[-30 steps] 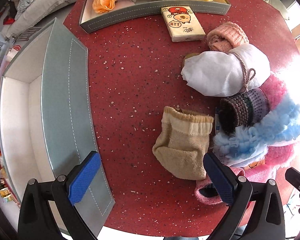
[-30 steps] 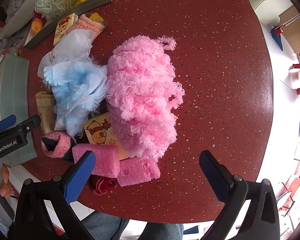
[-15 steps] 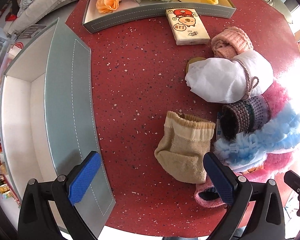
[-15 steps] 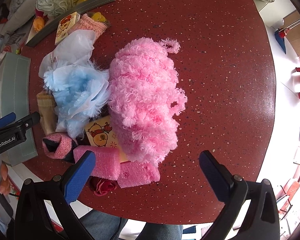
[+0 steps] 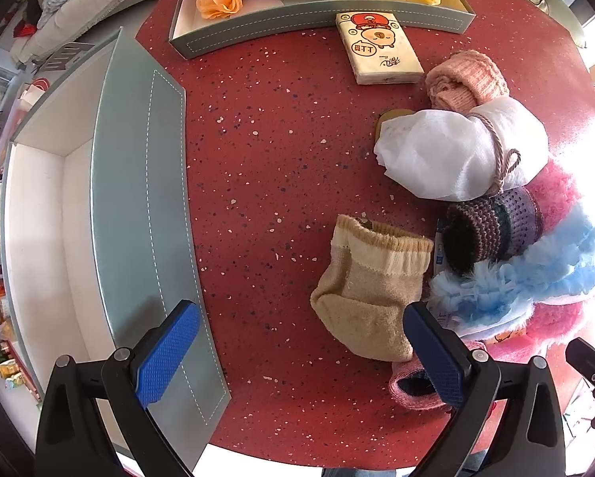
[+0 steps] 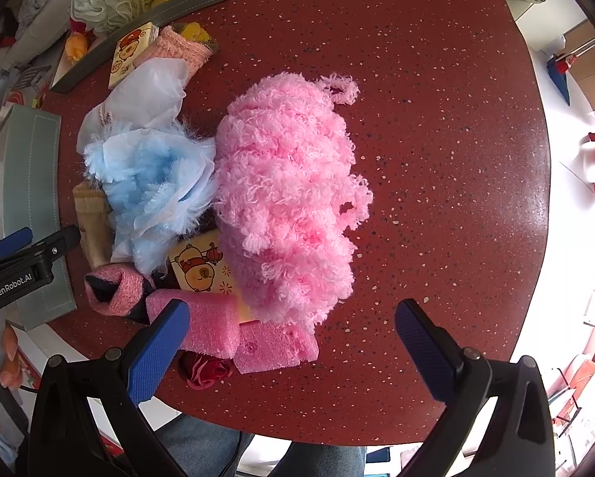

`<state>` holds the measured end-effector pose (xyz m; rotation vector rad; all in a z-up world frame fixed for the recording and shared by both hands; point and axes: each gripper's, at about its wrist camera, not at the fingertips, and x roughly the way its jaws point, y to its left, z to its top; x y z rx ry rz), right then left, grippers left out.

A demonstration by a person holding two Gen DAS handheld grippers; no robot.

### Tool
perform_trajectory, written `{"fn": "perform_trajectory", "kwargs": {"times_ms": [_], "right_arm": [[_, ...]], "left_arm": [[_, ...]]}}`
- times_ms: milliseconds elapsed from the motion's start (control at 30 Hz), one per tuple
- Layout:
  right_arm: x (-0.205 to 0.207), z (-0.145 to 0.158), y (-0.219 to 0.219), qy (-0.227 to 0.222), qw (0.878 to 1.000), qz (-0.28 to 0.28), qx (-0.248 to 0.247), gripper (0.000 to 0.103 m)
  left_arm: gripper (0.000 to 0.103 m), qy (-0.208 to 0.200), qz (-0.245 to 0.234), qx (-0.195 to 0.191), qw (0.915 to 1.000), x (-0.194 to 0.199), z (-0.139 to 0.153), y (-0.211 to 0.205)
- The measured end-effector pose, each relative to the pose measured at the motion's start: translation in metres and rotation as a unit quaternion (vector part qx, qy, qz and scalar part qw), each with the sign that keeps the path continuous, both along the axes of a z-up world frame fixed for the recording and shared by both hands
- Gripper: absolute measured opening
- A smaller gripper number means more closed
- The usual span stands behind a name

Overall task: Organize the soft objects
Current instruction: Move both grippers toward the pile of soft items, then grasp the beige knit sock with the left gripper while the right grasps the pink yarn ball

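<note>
Both grippers drifted only slightly over the last second: your left gripper (image 5: 301,351) eased back a touch, so the beige sock (image 5: 371,290) slid a little lower in its view, and the pile edged down in the right view. Nothing was lifted, so sorting had probably not resumed. Your left gripper hung jaws wide and empty above the table (image 5: 265,167), the sock just ahead beside its right finger, the empty bin (image 5: 138,198) under its left finger. Your right gripper (image 6: 291,351) hovered equally wide and empty, the pink foam blocks (image 6: 234,334) between its fingers and the pink fluff (image 6: 285,198) straight ahead.
</note>
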<state>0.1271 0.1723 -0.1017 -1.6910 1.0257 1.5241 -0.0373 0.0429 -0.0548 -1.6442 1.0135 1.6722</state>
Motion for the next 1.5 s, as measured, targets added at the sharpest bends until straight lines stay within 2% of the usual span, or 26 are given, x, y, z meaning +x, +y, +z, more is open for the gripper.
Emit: {"fn": "perform_trajectory", "kwargs": {"times_ms": [200, 367, 433, 567, 600, 900, 1133, 1233, 1400, 1467, 1500], "right_arm": [[-0.003, -0.003, -0.002, 0.007, 1.000, 0.002, -0.003, 0.103], [-0.012, -0.007, 0.005, 0.007, 1.000, 0.007, -0.009, 0.103], [-0.012, -0.007, 0.010, 0.008, 1.000, 0.006, -0.003, 0.103], [-0.017, -0.011, 0.014, 0.004, 1.000, 0.012, -0.008, 0.103], [-0.019, -0.013, 0.015, 0.003, 1.000, 0.013, -0.006, 0.103], [-0.019, -0.035, 0.044, -0.017, 1.000, 0.007, 0.007, 0.103], [-0.010, -0.040, 0.069, -0.020, 1.000, -0.014, 0.014, 0.103], [-0.010, -0.042, 0.069, -0.020, 1.000, -0.010, 0.014, 0.103], [-0.021, -0.047, 0.071, -0.026, 1.000, 0.011, 0.012, 0.103], [-0.019, -0.045, 0.070, -0.031, 0.999, 0.013, 0.017, 0.103], [-0.019, -0.044, 0.069, -0.034, 0.999, 0.016, 0.021, 0.103]], "left_arm": [[0.103, -0.011, 0.004, -0.019, 0.9997, -0.010, -0.001, -0.015], [0.103, -0.002, 0.004, -0.009, 1.0000, -0.011, 0.004, -0.019], [0.103, 0.023, 0.003, 0.022, 0.9995, -0.015, 0.002, -0.002], [0.103, 0.017, 0.002, 0.015, 0.9997, -0.015, 0.000, 0.007], [0.103, 0.030, 0.001, 0.028, 0.9991, -0.016, -0.005, 0.018], [0.103, 0.030, 0.000, 0.028, 0.9991, -0.015, -0.030, 0.043], [0.103, 0.023, -0.007, 0.025, 0.9994, -0.019, -0.051, 0.055], [0.103, 0.012, -0.014, 0.028, 0.9994, -0.014, -0.064, 0.066], [0.103, 0.008, -0.028, 0.042, 0.9987, -0.013, -0.070, 0.076], [0.103, -0.002, -0.024, 0.051, 0.9984, -0.016, -0.073, 0.077], [0.103, -0.021, -0.016, 0.054, 0.9982, -0.010, -0.082, 0.069]]}}
